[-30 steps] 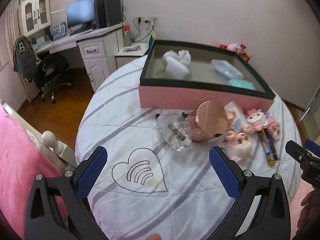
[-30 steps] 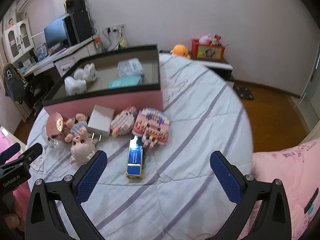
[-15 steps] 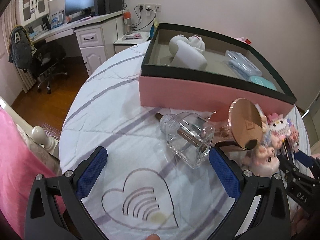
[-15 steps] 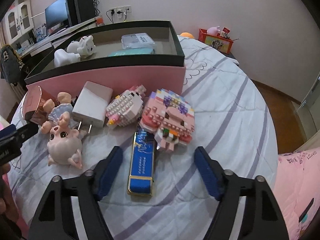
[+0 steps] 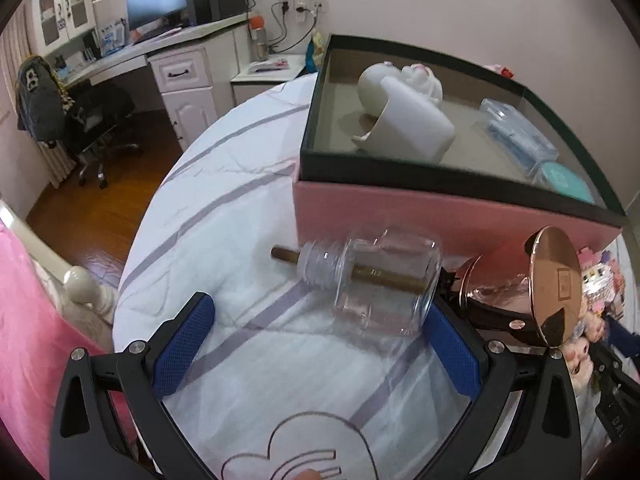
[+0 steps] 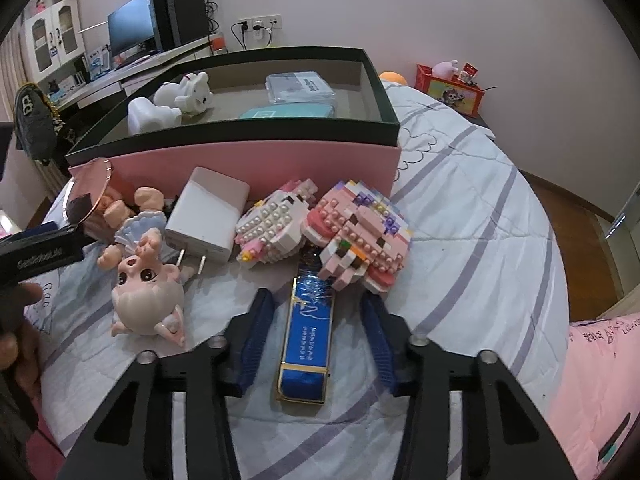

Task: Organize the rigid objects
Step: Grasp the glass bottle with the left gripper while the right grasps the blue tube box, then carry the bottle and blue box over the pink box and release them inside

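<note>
Left wrist view: the left gripper (image 5: 316, 348) hovered with jaws wide apart over the striped bedsheet (image 5: 224, 216), the clear glass jar (image 5: 380, 284) lying on its side between and just beyond the pads, its base near the right pad (image 5: 452, 356), with the pink storage box (image 5: 420, 212) behind it and the rose-gold mirror (image 5: 554, 284) to the right. Right wrist view: the right gripper (image 6: 316, 344) had jaws partly closed, straddling but not clamping the blue rectangular case (image 6: 308, 340); the pink brick figure (image 6: 360, 236), white brick figure (image 6: 272, 228), white charger (image 6: 208, 216) and pig doll (image 6: 148, 296) lay beyond, near the box.
</note>
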`<state>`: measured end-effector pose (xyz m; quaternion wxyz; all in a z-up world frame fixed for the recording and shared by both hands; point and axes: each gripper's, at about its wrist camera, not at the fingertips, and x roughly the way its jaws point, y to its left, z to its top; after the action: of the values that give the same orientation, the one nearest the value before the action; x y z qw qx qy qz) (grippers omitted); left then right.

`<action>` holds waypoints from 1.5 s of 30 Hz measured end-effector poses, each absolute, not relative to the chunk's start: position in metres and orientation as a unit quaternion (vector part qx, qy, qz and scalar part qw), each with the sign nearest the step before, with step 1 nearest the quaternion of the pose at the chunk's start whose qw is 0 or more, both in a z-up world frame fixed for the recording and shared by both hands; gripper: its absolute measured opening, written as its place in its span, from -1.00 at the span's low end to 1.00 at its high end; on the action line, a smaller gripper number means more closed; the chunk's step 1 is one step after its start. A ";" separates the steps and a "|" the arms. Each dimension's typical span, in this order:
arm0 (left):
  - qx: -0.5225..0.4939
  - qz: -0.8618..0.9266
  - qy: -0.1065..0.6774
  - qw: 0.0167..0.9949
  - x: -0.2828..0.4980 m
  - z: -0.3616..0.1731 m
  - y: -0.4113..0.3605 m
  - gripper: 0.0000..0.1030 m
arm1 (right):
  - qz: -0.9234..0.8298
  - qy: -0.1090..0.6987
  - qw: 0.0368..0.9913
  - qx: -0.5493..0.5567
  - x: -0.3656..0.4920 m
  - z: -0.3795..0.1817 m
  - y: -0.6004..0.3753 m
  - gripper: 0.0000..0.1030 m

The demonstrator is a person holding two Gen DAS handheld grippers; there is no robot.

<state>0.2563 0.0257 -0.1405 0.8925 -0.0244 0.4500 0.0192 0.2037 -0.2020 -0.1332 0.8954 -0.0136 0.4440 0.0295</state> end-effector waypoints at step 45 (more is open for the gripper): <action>-0.017 -0.030 0.350 0.936 0.201 -0.050 0.021 0.48 | 0.144 0.392 0.906 0.072 0.182 -0.055 -0.209 -0.60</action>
<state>0.2007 0.0215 -0.0495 0.9360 -0.0173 0.3504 -0.0304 0.1822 -0.2094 -0.0548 0.9059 0.0724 0.3917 0.1440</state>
